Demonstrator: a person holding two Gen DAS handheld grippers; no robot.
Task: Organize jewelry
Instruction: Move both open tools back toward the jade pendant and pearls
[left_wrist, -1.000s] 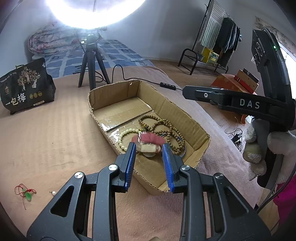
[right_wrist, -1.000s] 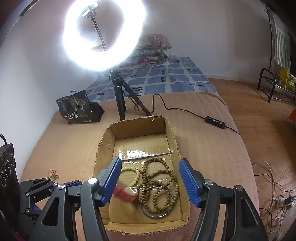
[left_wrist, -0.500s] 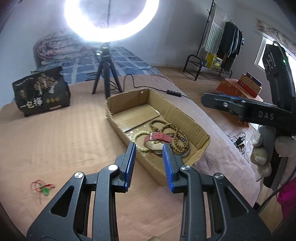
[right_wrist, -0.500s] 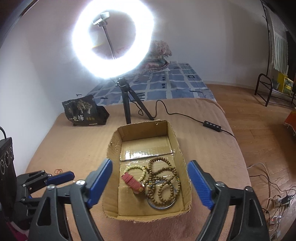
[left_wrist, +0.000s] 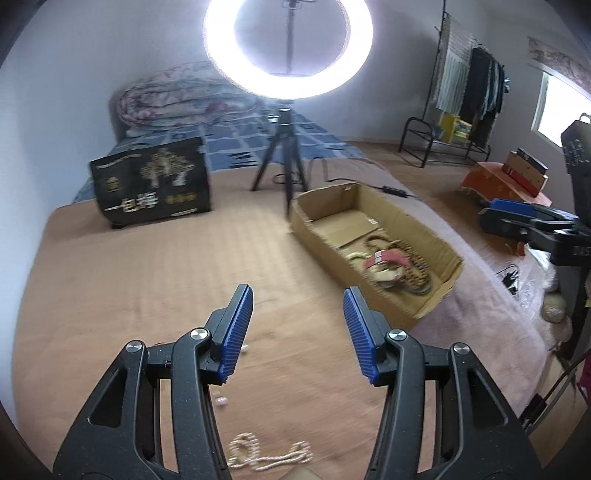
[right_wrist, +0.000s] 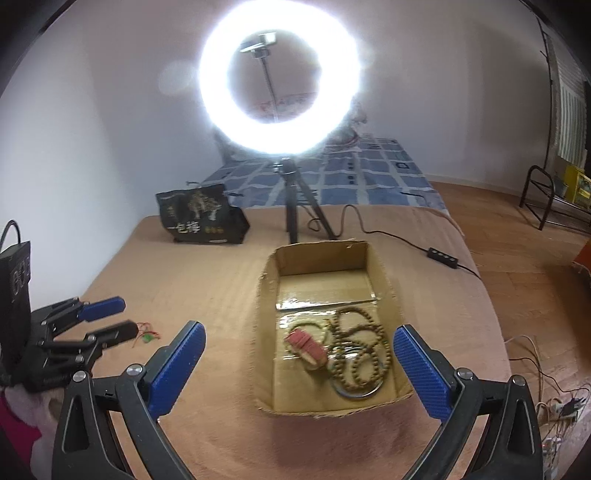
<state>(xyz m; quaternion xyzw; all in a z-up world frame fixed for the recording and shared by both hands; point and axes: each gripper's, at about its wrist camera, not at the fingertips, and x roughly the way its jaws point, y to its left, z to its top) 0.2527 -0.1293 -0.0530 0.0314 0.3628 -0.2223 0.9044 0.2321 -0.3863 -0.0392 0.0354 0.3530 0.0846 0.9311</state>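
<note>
Jewelry heaped at near end of cardboard box, landmark for all below. Pile: brown wooden bead strands looped over each other, red-strapped watch on box's left side of pile, pale bead bracelet mostly hidden under watch, dark metal bangle half covered by beads nearest front wall. Strand count unclear, loops tangled. Same pile in left wrist view motion-blurred, only red strap readable. Watch strap long axis diagonal, running from box's left-far toward right-near. Box long axis pointing away toward ring light; far half of box floor bare, glossy tape strip across middle.

Left of box on tan bedspread: small red-cord green charm, tiny, detail unreadable. Further left of box and nearer: cream bead string, partly cut off by left gripper body, blurred; small pale bit beside finger, unidentifiable.

Left gripper left of box, over bedspread, jaws apart, nothing between. Right gripper in front of box, jaws wide apart, straddling box's near end, holding nothing.

Beyond box: light's tripod, black printed bag to far left, cable with inline switch to far right.
</note>
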